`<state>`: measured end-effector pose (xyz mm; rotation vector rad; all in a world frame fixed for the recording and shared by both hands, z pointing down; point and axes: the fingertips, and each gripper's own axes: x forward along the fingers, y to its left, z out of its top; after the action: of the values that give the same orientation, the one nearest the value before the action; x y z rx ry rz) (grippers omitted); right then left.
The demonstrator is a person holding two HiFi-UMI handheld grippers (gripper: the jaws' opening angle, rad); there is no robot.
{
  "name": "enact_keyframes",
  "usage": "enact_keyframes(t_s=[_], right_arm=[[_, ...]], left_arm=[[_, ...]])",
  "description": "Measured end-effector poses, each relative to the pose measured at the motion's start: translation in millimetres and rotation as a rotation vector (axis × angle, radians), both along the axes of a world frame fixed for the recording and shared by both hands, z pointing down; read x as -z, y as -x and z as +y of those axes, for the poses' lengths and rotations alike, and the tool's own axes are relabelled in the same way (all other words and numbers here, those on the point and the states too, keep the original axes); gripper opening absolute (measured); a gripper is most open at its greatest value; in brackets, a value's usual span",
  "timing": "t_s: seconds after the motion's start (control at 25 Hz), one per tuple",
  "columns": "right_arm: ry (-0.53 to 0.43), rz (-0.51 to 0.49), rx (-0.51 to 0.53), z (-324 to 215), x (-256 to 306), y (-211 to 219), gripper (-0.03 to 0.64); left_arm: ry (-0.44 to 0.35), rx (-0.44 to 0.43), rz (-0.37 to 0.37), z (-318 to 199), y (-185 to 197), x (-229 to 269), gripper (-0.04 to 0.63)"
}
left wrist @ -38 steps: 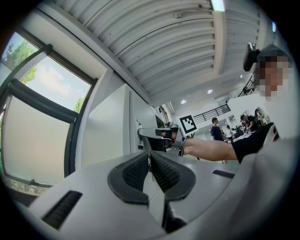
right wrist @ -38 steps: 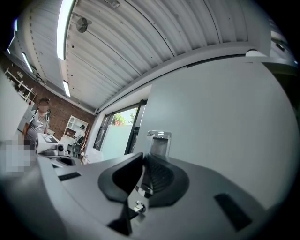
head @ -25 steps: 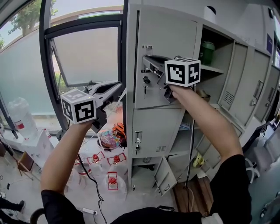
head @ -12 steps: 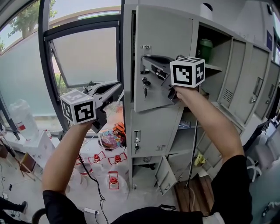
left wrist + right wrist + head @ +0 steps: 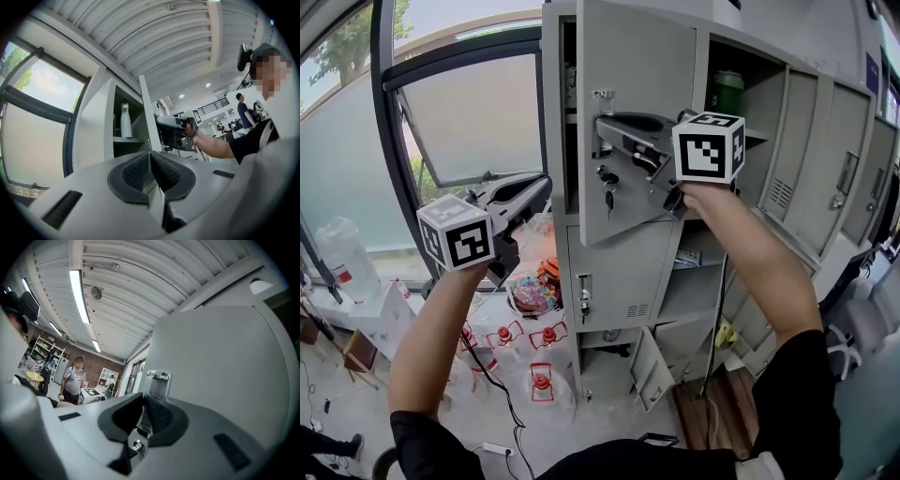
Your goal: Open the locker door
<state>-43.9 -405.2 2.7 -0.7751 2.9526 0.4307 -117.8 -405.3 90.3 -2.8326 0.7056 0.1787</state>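
The grey locker door (image 5: 637,84) stands partly open, with a dark gap along its left edge. My right gripper (image 5: 605,127) is shut on the metal door handle (image 5: 158,383), which sits between its pads in the right gripper view. Just under the handle, a key (image 5: 608,194) hangs from the lock. Off to the left of the lockers my left gripper (image 5: 536,190) is shut with nothing in it. In the left gripper view, beyond the left gripper (image 5: 151,164), the open compartment holds a white bottle (image 5: 126,121).
A green bottle (image 5: 727,91) stands in the open compartment to the right. Below are more locker doors, one with a lock (image 5: 584,295), and a bottom door (image 5: 654,370) hangs open. Water jugs (image 5: 542,380) crowd the floor at left. A dark window frame (image 5: 382,141) stands close by.
The door has swung further open, widening the gap at its left edge. My right gripper moved with it on the handle. The left gripper sank slightly to the left.
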Motion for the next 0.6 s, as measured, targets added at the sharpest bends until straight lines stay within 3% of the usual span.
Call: enact_keyframes(t_s=[0.28,0.6], right_arm=[[-0.003,0.01,0.065,15.7,0.6,-9.3,0.04],[0.001,0.024,0.122,33.4,1.2,-14.6,0.04]], left_arm=[[-0.042,0.013,-0.043,11.8,-12.6,2.3,0.028],[-0.053,-0.006,-0.029,22.5,-20.5,3.5,0.028]])
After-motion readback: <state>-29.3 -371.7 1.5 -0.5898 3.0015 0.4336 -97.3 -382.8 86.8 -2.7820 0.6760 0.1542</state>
